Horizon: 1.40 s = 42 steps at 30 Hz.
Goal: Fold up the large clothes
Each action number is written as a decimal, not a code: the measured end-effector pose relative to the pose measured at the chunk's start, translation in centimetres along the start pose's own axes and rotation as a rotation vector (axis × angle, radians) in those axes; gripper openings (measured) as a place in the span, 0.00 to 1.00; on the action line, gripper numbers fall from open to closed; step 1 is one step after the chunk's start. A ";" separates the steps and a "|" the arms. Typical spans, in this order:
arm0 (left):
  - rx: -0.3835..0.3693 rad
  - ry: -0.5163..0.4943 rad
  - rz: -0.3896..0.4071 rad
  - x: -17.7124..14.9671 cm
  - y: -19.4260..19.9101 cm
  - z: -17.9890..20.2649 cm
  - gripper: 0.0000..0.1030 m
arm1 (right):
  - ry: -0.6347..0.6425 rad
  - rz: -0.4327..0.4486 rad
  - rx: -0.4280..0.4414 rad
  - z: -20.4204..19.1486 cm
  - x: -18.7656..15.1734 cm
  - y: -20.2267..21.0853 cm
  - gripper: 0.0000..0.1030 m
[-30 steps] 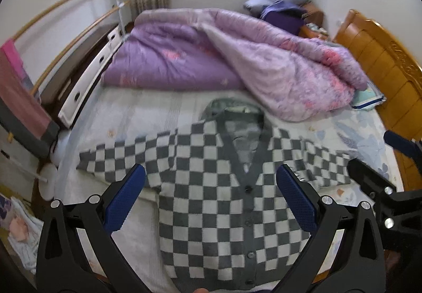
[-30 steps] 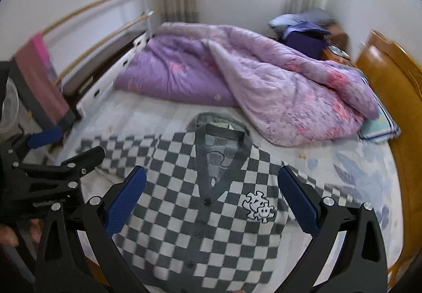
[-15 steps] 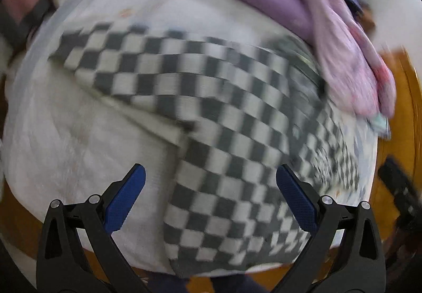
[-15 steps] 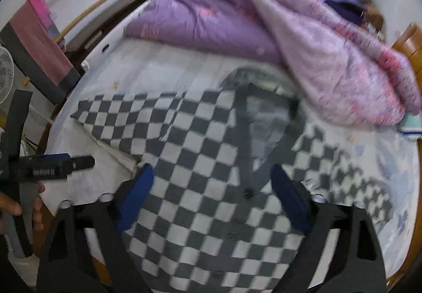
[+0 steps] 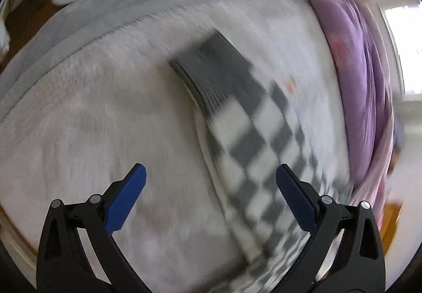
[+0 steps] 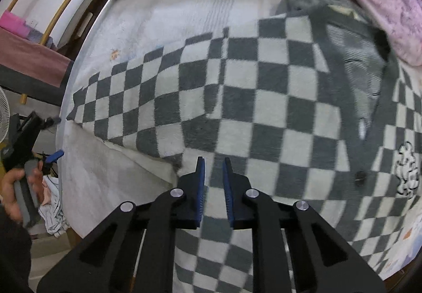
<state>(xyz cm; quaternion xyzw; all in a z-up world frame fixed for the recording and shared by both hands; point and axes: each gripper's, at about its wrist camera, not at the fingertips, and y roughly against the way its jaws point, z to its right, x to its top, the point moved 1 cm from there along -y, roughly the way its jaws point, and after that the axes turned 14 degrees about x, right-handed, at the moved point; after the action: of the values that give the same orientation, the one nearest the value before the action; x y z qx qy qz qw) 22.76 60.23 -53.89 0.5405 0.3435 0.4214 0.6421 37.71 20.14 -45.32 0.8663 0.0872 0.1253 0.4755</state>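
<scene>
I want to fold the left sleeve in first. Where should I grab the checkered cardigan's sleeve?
Grip the grey cuff at the sleeve's free end, coming from the bed's outer edge. It lies flat and outstretched, and the open left hand-held gripper already faces it.

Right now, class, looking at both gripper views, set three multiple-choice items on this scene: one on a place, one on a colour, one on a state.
1. Where does the cardigan lie?
A. on the bed sheet
B. on the floor
C. over a chair

2. What colours are its checks?
A. red and black
B. grey and white
C. blue and yellow

3. How does the left gripper stand?
A. wide open
B. clamped on the quilt
C. holding a hanger

Answers: 1 A, it lies spread flat over the sheet. 2 B, grey and white squares cover the sleeve. 3 A, its blue fingers stand far apart, gripping nothing.
</scene>
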 end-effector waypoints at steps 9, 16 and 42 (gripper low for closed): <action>-0.059 0.099 -0.029 6.1 -4.0 -1.7 0.69 | -0.065 -0.017 0.037 0.4 0.0 -3.7 0.14; -0.024 0.044 0.047 6.8 -2.9 -0.9 0.10 | -0.080 -0.019 0.061 0.7 1.3 -5.6 0.12; -0.266 -0.473 0.477 -14.5 19.2 17.1 0.09 | -0.219 0.015 0.235 12.0 -2.7 0.9 0.07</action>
<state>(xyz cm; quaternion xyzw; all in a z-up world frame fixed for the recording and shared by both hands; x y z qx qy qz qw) 28.92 41.19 -32.13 0.5995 -0.0082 0.4635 0.6524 38.78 9.27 -51.13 0.9251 0.0423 0.0228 0.3766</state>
